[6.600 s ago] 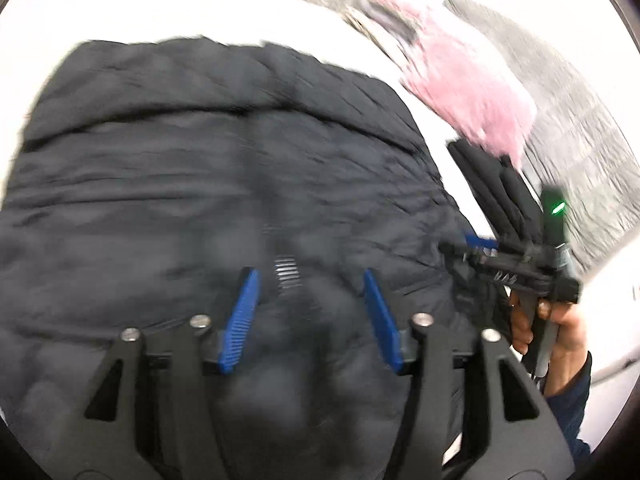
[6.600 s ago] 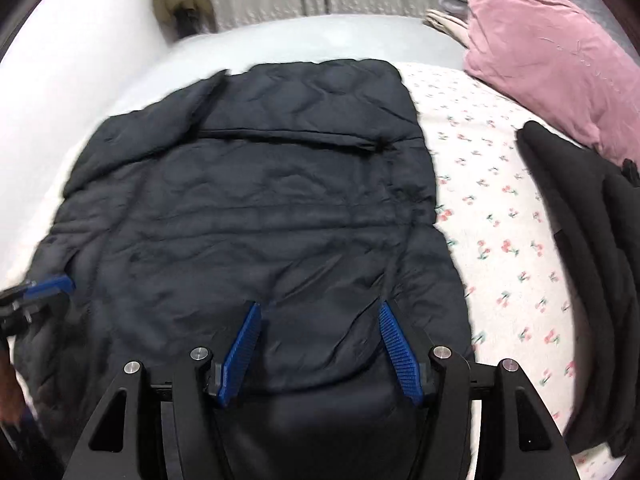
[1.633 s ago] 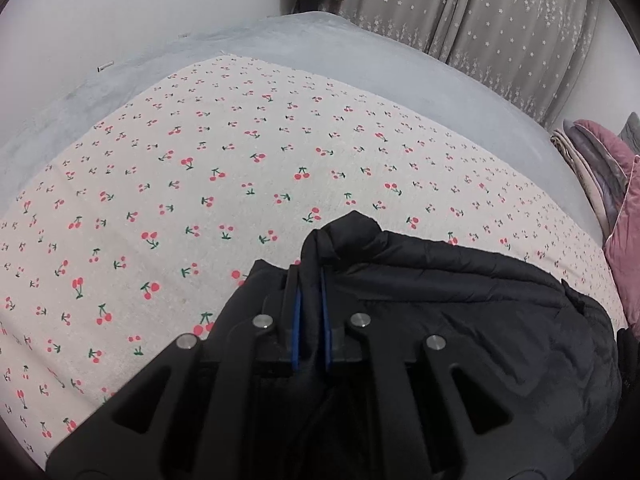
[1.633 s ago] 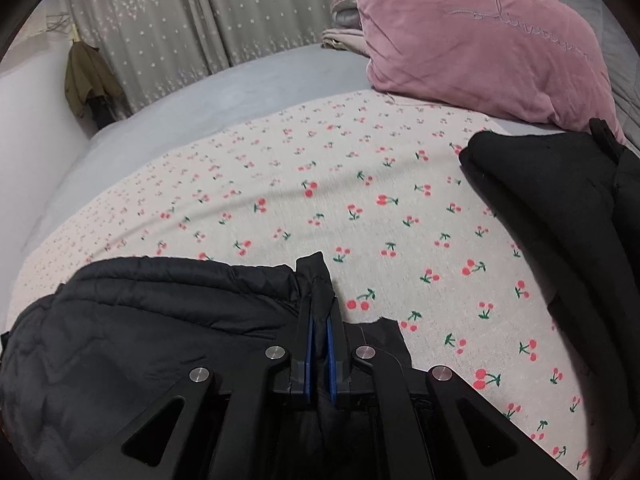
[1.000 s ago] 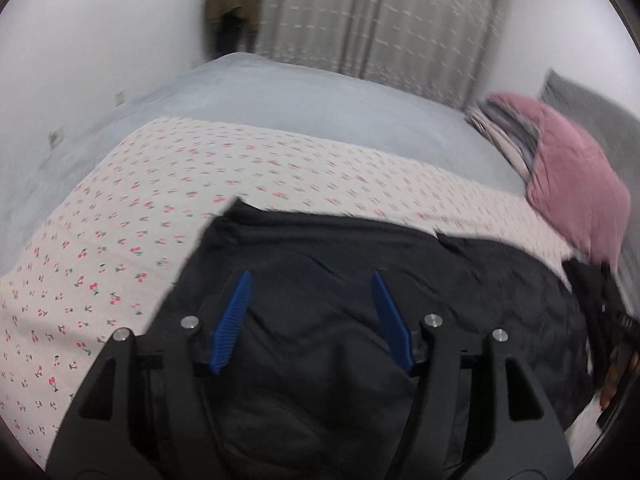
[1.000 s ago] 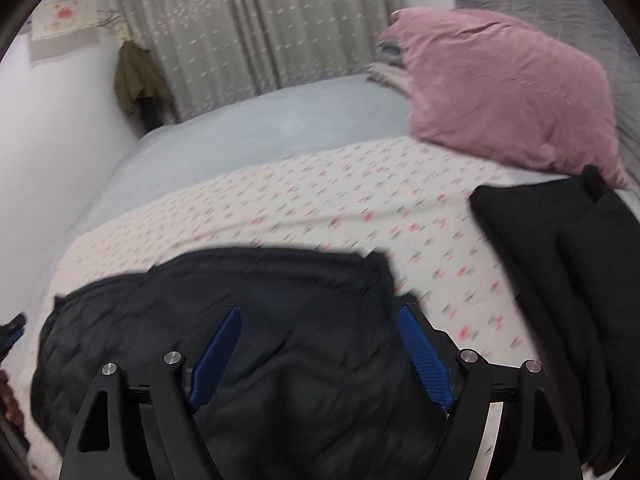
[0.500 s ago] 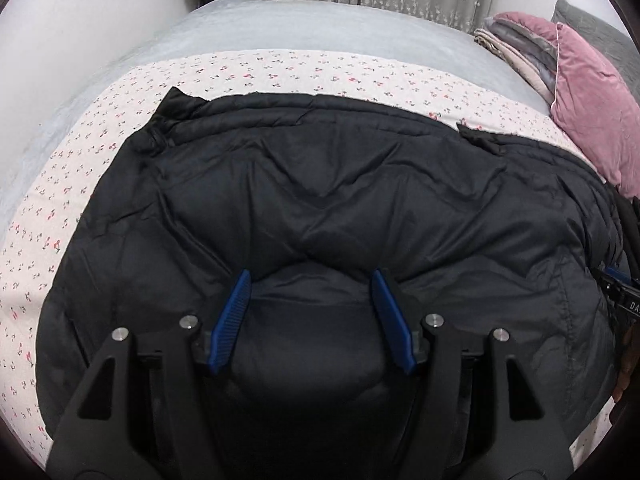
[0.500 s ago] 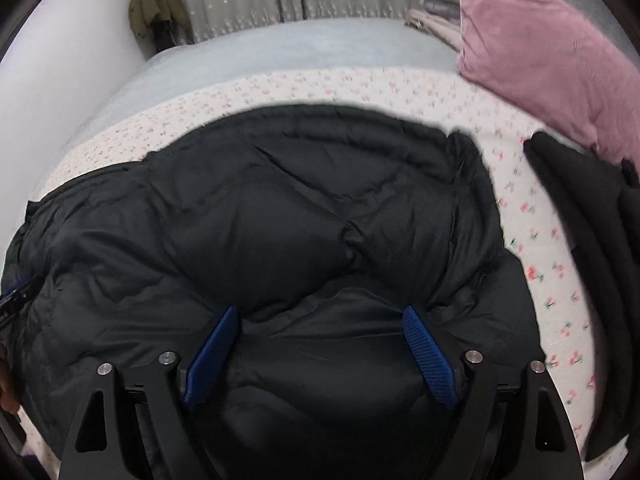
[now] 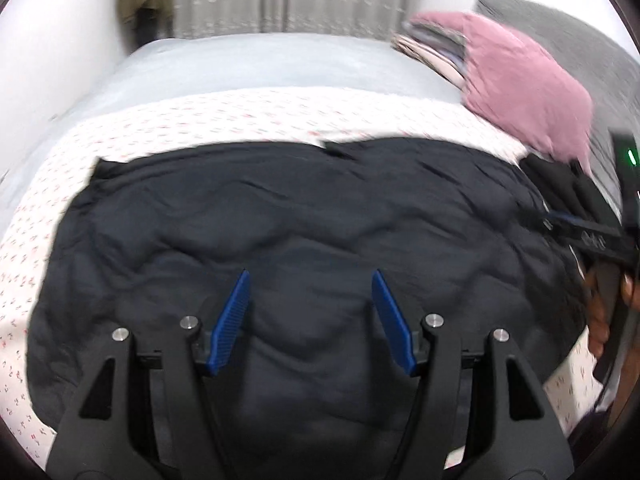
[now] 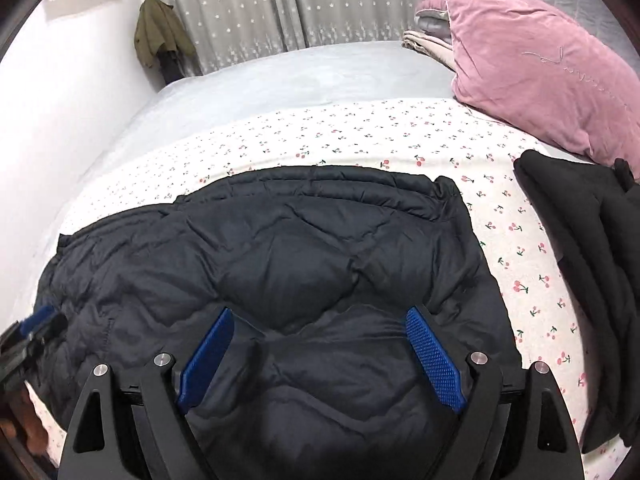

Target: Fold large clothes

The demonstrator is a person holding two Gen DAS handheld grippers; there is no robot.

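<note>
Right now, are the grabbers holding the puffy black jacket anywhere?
No, nothing is held. The left gripper and right gripper both have open jaws above the black puffer jacket.

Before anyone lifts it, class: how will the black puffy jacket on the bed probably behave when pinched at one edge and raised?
The black puffy jacket will probably sag and drape, since it lies in soft creases. Its quilted, puffed panels suggest it is light for its bulk. The smooth, faintly shiny shell may slip between the open right claw's pads.

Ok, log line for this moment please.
stage: fold laid | black puffer jacket: folded on cherry-print sheet | left gripper: open, empty | right gripper: open, empty
</note>
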